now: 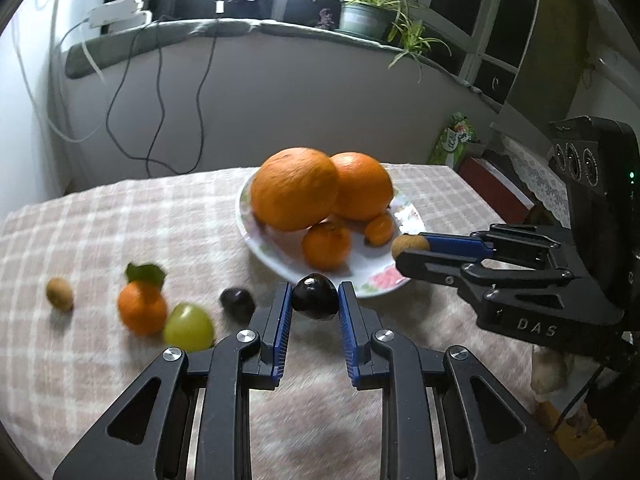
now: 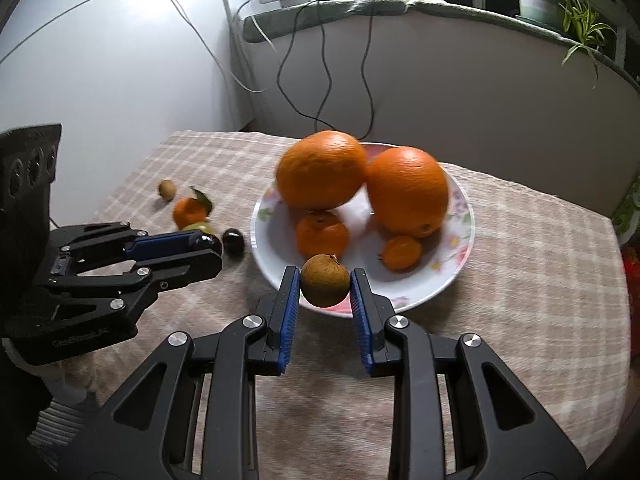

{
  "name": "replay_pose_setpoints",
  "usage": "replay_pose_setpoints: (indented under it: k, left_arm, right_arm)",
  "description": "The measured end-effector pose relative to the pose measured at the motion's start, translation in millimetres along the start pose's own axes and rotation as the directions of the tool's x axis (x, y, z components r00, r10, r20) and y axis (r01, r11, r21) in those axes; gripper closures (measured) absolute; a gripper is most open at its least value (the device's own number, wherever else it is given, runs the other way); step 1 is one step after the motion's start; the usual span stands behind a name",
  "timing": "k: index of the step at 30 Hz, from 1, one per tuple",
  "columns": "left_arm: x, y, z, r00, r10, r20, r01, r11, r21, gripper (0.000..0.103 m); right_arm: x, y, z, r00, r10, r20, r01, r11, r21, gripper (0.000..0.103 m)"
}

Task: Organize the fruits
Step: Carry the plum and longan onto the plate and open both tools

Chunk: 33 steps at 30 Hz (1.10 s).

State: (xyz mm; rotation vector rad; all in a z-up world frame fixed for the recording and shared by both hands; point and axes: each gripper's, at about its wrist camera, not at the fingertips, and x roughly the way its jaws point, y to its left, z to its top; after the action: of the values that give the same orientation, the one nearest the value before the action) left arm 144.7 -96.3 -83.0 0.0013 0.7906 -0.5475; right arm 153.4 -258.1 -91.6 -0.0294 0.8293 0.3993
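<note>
Your right tool (image 2: 325, 280), clamped on a brown fruit (image 2: 324, 280), already hangs over the plate's (image 2: 460, 264) near rim, while your left tool (image 1: 314, 298), pinching a dark fruit (image 1: 314, 297), sits just short of it.

Two big oranges (image 2: 360, 184) crowd the plate's (image 2: 460, 272) far half; its near rim lies open; loose fruit (image 1: 160, 312) clutters the cloth (image 1: 100, 232) left.

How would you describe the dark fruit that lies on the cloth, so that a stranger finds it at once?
Start at the flowered plate of oranges on the checked tablecloth. Beside its near left rim lies a small dark fruit, right of the green fruit. Unlike its dark twin, no gripper holds it.
</note>
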Motion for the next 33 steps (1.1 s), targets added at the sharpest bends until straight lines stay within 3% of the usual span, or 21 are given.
replay_pose_setpoints:
  k: [13,33]
  left_arm:
    - [25.1,-15.0,13.1,1.000,0.001,-0.027,0.000,0.999,0.034,0.081]
    - [29.6,-17.9,17.4,0.999,0.022,-0.034,-0.021,0.999,0.035,0.081]
  right_arm:
    - [6.4,-18.7,3.7,1.000,-0.012,-0.010,0.012,1.000,0.011,0.076]
    - [11.4,-23.7,5.1,1.000,-0.018,-0.008,0.018,1.000,0.018,0.076]
